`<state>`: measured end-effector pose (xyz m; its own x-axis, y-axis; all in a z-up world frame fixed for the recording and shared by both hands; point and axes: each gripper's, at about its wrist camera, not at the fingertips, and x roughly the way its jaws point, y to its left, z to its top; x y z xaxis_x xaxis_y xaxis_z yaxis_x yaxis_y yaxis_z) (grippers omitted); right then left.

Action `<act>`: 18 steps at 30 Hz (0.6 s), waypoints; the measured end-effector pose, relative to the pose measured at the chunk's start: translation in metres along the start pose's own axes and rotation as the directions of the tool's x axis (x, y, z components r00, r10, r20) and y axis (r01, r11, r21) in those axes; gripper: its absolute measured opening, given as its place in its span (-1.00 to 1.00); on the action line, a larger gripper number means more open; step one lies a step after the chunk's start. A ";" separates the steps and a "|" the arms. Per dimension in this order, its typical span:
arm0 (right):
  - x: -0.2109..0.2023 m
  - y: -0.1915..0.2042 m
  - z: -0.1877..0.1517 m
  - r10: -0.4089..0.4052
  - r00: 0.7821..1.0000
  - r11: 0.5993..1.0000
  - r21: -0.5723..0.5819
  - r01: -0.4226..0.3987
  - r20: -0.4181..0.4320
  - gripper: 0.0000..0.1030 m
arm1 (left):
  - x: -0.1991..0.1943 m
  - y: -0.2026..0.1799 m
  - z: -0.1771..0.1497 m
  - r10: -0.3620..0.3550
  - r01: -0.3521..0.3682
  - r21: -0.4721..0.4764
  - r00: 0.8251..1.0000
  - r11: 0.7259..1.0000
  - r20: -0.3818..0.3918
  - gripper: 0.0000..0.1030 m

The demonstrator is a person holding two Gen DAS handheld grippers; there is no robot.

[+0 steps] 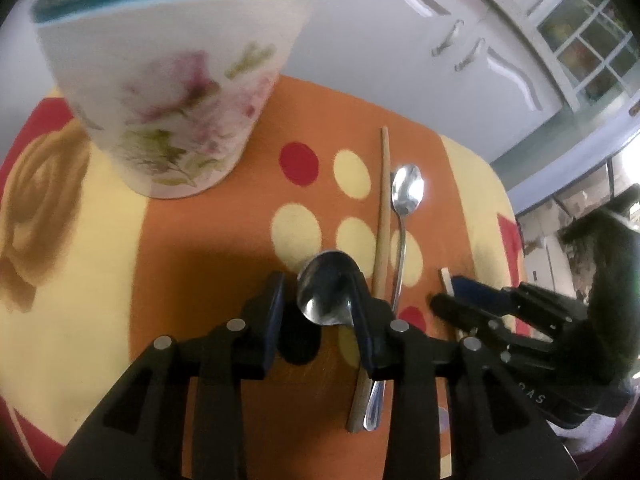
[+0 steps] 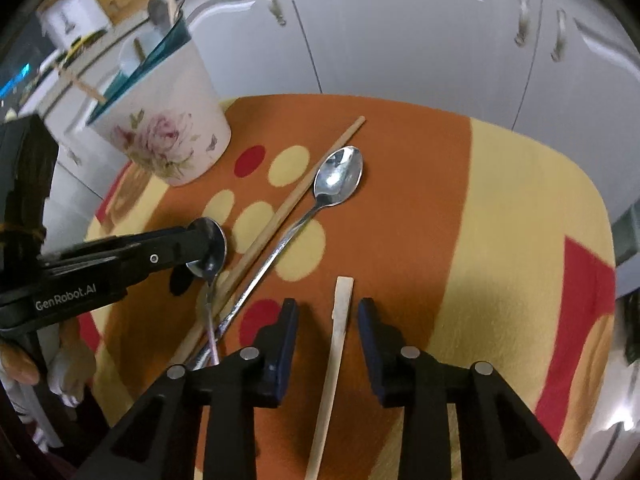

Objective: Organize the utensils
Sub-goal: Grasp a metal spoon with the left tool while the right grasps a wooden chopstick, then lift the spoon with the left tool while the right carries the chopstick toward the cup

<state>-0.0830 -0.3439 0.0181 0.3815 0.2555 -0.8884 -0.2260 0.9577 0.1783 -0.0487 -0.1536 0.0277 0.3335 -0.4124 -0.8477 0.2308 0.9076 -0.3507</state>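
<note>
Floral holder (image 1: 168,92): top cut off by the left wrist frame edge, contents blurred. Held spoon (image 1: 326,294): handle hidden behind the left claw (image 1: 318,300). Pale stick (image 2: 334,364): lower end cut off at frame bottom, right wrist view.

My left gripper (image 1: 320,300) is showing matte black angular arms, each carrying a round silver pivot pin, and its fingers (image 1: 274,312) are wearing dark blue pads. My right gripper (image 2: 327,344) is looking the same: black linkages, silver pins, blue pads. White lettering reading "GenRobot.AI" is running along the left gripper's side in the right wrist view, beside a small screw. A white sleeve (image 2: 24,412) is showing below.
</note>
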 end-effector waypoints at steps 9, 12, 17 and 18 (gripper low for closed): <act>-0.027 -0.008 -0.001 0.077 0.992 0.995 0.062 -0.083 0.099 -0.85 | -0.011 -0.002 0.005 -0.025 0.024 0.037 0.999 0.999 0.025 -0.96; -0.050 -0.008 -0.002 0.106 0.981 0.991 0.066 -0.118 0.161 -0.85 | -0.031 -0.005 0.005 -0.051 0.049 0.045 0.997 0.998 0.051 -0.97; -0.079 0.006 0.003 0.136 0.960 0.985 0.069 -0.157 0.243 -0.86 | -0.070 -0.011 0.004 -0.066 0.056 0.086 0.991 0.995 0.115 -0.97; -0.085 0.007 0.003 0.134 0.957 0.986 0.066 -0.156 0.257 -0.86 | -0.080 -0.012 0.005 -0.068 0.056 0.094 0.989 0.994 0.133 -0.97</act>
<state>-0.1143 -0.3581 0.0959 0.5651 0.4068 -0.7178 -0.2228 0.9129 0.3419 -0.0739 -0.1322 0.1012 0.4352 -0.4802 -0.7616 0.3342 0.8716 -0.3586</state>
